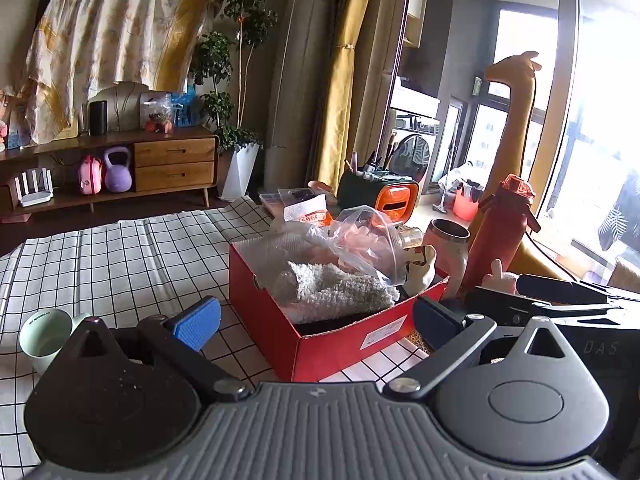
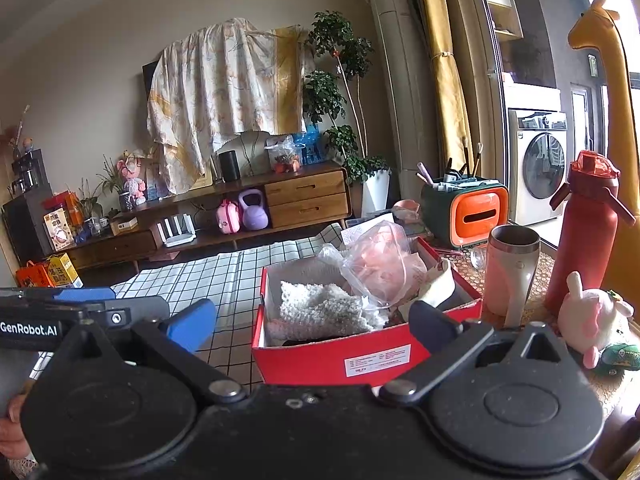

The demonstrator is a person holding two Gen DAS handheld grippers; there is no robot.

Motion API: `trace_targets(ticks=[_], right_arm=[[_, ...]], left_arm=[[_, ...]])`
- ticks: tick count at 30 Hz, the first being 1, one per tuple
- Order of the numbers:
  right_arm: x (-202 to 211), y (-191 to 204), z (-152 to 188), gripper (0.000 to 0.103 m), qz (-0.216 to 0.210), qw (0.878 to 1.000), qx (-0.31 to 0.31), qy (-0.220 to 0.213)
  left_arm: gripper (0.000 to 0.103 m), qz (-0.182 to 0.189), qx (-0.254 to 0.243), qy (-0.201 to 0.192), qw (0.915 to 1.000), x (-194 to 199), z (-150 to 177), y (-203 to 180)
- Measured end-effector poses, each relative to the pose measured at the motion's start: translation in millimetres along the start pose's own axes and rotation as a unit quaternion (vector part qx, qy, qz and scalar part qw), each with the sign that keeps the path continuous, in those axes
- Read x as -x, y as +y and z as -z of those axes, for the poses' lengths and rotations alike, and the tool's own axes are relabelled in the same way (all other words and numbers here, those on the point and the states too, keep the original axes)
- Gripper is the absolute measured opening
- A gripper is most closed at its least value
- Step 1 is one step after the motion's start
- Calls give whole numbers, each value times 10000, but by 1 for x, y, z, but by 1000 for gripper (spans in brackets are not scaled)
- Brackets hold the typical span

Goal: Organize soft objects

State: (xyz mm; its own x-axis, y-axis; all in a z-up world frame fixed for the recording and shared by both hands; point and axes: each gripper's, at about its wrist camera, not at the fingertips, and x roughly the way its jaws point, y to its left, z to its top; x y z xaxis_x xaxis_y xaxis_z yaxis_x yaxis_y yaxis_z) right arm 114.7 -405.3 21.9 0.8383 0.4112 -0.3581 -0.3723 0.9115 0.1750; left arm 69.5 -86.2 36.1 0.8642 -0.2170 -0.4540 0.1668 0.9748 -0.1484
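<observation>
Collection stage, mid-task: the red cardboard shoebox (image 2: 360,356) on the grid-patterned tabletop (image 1: 112,256) already holds a white knitted cloth (image 2: 320,308) and a clear plastic bag of pink soft items (image 2: 384,264). Both the left gripper (image 1: 316,320) and right gripper (image 2: 316,320) hover with fingers spread, empty. A pink-and-white plush rabbit (image 2: 592,320) lies outside, right of the box — likely next, calling for a rightward reach and gentle pinch.

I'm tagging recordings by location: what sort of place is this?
Probably a home living room: a wooden media console, a potted indoor tree, and a washing machine past the curtained glass door.
</observation>
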Motion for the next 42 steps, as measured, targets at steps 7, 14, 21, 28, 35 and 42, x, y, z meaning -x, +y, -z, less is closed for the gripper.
trace_targets(ticks=[7,14,21,28,35,42], right_arm=[[-1,1,1,103,38,10000,15,4],[-2,0,3,103,29,10000,4,27],[-3,0,4,103,30,10000,-5,40],[-4,0,5,103,22,10000,-17,48],[-4,2,11,103,17,10000,-17,70],[-4,2,11,103,18,10000,-25,72]], left_arm=[[103,11,12,37,10000,0,3,0],[103,-11,27,42,10000,1,4,1],[103,-44,46,75,10000,1,5,1],[103,-43,70,98,9999,1,7,1],[103,-76,70,102,9999,1,8,2],[103,-82,78,109,9999,1,9,2]])
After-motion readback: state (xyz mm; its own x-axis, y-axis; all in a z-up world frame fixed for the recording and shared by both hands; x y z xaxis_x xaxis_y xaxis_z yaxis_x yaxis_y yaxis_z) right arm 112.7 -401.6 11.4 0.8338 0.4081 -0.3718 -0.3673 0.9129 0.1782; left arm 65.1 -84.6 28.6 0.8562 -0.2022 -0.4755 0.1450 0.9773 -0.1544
